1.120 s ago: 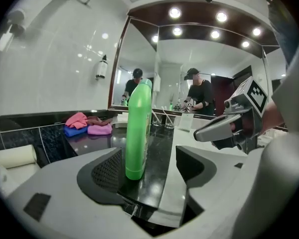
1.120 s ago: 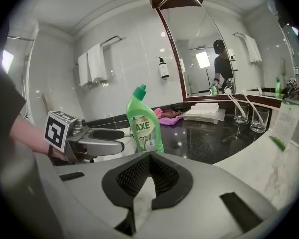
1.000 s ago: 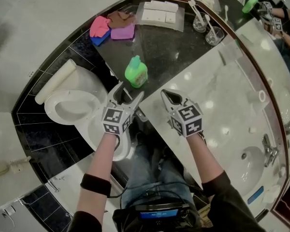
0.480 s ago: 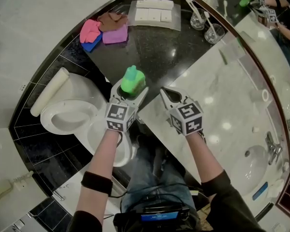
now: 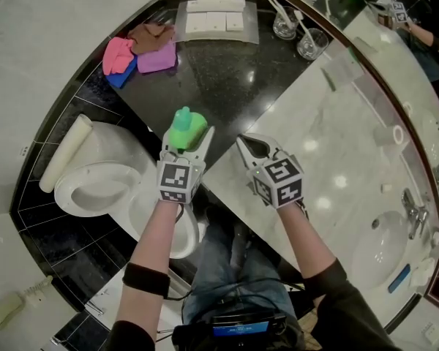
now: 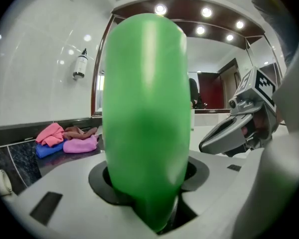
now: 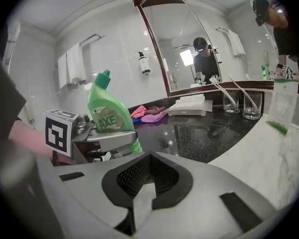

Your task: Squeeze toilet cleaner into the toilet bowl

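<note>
Pickup step, I judge: the left gripper (image 5: pixel 188 134), jaws just closing in, pinches the green plastic cleaner bottle (image 5: pixel 185 126) right of the white ceramic toilet bowl (image 5: pixel 63 192); the right gripper (image 5: pixel 243 142) is closed and empty; next, carry it over that bowl.

The left gripper (image 5: pixel 188 139) stood at the 6 o'clock edge of the black counter (image 5: pixel 234 79), its jaws, which had just been closing, set against both sides of the green bottle (image 5: pixel 186 125); just beside it at 3 o'clock the right gripper (image 5: pixel 244 143) hung over the marble vanity (image 5: pixel 336 145), jaws together and empty; the toilet bowl (image 5: pixel 123 172) lay at the bottle's 8 o'clock, with a white roll (image 5: pixel 64 153), perhaps a towel, at its 10 o'clock; cloths (image 5: pixel 139 50) sat at the counter's 10 o'clock and glasses (image 5: pixel 296 34) at 1 o'clock.
</note>
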A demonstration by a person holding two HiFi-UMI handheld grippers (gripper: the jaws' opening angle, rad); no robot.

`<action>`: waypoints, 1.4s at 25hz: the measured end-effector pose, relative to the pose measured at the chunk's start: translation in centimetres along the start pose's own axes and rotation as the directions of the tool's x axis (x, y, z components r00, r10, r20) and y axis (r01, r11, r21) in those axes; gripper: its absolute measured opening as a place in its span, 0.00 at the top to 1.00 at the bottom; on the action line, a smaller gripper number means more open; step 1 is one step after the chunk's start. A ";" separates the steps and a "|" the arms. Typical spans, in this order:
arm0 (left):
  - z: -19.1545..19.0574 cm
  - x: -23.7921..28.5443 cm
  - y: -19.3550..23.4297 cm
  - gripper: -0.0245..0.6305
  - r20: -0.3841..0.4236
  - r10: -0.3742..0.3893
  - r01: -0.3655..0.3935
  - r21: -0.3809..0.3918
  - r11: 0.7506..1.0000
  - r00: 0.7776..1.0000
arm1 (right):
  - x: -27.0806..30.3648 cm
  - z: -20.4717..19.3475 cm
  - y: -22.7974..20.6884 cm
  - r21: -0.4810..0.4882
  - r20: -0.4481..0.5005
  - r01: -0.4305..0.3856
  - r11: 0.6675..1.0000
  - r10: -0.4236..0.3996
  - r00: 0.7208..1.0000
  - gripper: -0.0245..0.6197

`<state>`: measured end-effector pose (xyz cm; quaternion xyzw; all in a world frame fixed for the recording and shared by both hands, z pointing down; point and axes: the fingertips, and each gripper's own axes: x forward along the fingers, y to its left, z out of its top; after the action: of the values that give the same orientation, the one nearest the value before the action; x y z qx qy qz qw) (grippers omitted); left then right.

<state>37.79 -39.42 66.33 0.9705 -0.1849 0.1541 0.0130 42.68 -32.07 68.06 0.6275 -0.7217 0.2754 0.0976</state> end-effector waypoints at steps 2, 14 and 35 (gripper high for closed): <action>0.0 0.0 0.1 0.64 0.001 0.009 -0.009 0.017 1.000 1.000 | -0.1 -0.2 -0.2 0.003 0.000 0.007 1.000 -0.007 1.000 0.95; 0.0 -0.1 -0.1 0.66 -0.008 0.016 -0.016 0.030 0.999 1.000 | -1.1 -0.6 -0.4 0.003 0.004 0.015 1.000 -0.015 1.000 0.95; 4.8 -10.0 -5.2 0.66 -0.027 0.097 -0.098 -0.020 0.995 0.995 | -8.7 2.3 4.4 -0.070 0.016 -0.100 0.993 0.101 0.995 0.95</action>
<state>32.25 -31.43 58.85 0.9580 -0.2334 0.1653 0.0182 40.61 -25.60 60.77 0.5892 -0.7623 0.2490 0.0983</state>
